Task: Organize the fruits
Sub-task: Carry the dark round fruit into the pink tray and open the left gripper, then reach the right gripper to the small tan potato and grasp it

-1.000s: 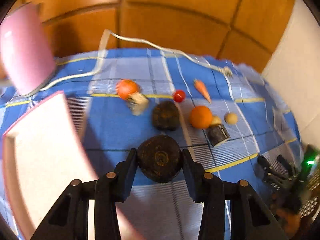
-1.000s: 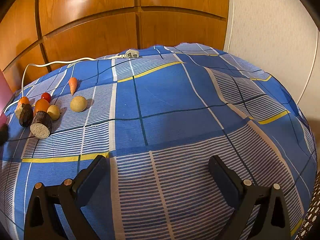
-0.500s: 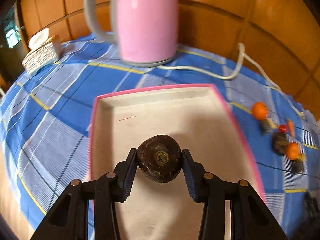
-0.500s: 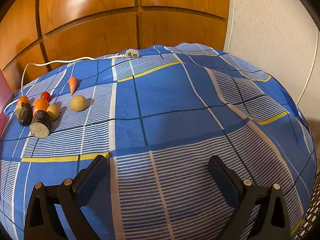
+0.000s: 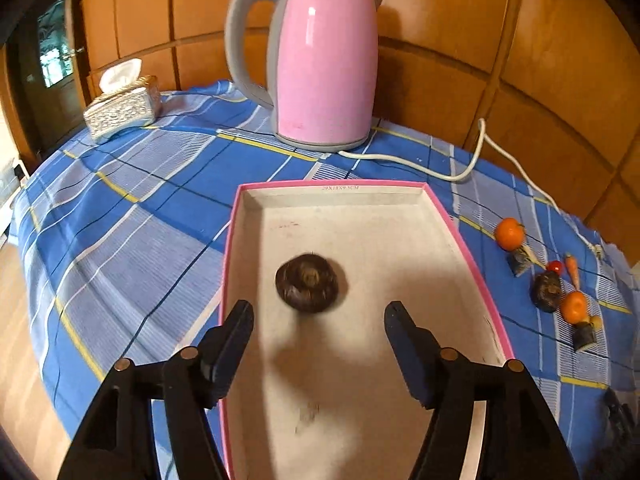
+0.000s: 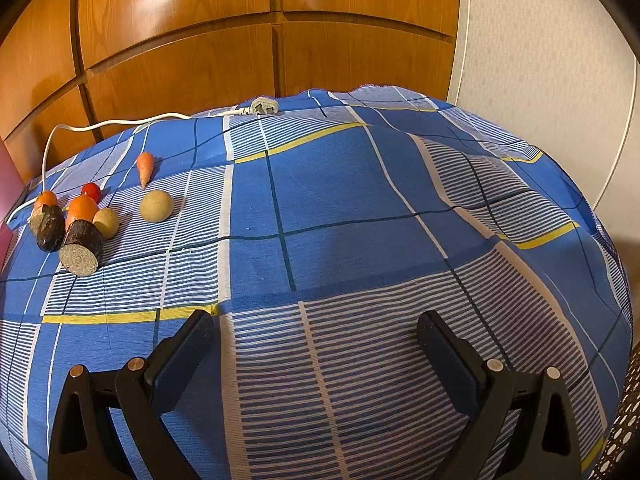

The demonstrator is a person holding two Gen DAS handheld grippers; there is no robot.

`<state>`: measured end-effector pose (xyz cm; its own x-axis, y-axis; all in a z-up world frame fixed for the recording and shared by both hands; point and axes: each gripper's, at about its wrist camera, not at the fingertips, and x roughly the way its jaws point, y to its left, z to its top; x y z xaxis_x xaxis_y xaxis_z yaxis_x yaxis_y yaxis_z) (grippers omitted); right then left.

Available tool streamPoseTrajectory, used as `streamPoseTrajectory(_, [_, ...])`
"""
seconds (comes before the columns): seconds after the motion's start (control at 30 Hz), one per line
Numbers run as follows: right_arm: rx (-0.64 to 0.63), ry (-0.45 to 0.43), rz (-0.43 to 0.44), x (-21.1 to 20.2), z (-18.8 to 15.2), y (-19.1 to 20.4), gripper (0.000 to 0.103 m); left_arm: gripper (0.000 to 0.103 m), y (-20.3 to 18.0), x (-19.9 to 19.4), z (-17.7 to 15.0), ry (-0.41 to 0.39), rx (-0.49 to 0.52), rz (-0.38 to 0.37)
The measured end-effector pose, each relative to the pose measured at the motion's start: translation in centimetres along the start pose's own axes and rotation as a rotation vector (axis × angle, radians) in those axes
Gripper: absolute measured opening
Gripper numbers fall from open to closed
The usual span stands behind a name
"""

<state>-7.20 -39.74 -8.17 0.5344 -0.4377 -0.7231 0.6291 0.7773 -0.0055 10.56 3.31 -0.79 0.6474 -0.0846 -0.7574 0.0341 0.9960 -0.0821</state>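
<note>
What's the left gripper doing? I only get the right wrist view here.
Observer: The left gripper is open over a pink-rimmed tray.
Operator: Anything in the tray?
Observer: One dark round fruit, blurred, free of both fingers.
Operator: What's beyond the tray?
Observer: A pink kettle, upright on the blue cloth.
Operator: Anything else there?
Observer: A silver tissue box, left of the kettle.

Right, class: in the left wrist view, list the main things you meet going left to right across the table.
tissue box → pink kettle → pink-rimmed tray → upper orange fruit → small carrot
</note>
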Motion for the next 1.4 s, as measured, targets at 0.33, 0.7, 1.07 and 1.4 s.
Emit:
streamPoseTrajectory(0.33, [0.002,0.009,-0.005,0.0,-0.1,0.0,0.103,0.088,1.9,-3.8,-5.4,-0.045,-0.066,0.079])
streamPoseTrajectory(0.7, [-0.003,0.033,-0.015,0.1,0.3,0.2,0.103,0.093,4.0,-3.8,-8.0,-0.019,-0.169,0.129])
streamPoseTrajectory(1.07, [-0.018,0.143,0.021,0.1,2.3,1.0,0.066,0.095,4.4,-3.5,-9.2,0.005,-0.19,0.103])
streamPoseTrajectory(1.4, [-0.036,0.117,0.157,0.4,7.0,5.4,0.062,0.096,4.7,-3.4,-9.4,0.016,-0.21,0.104])
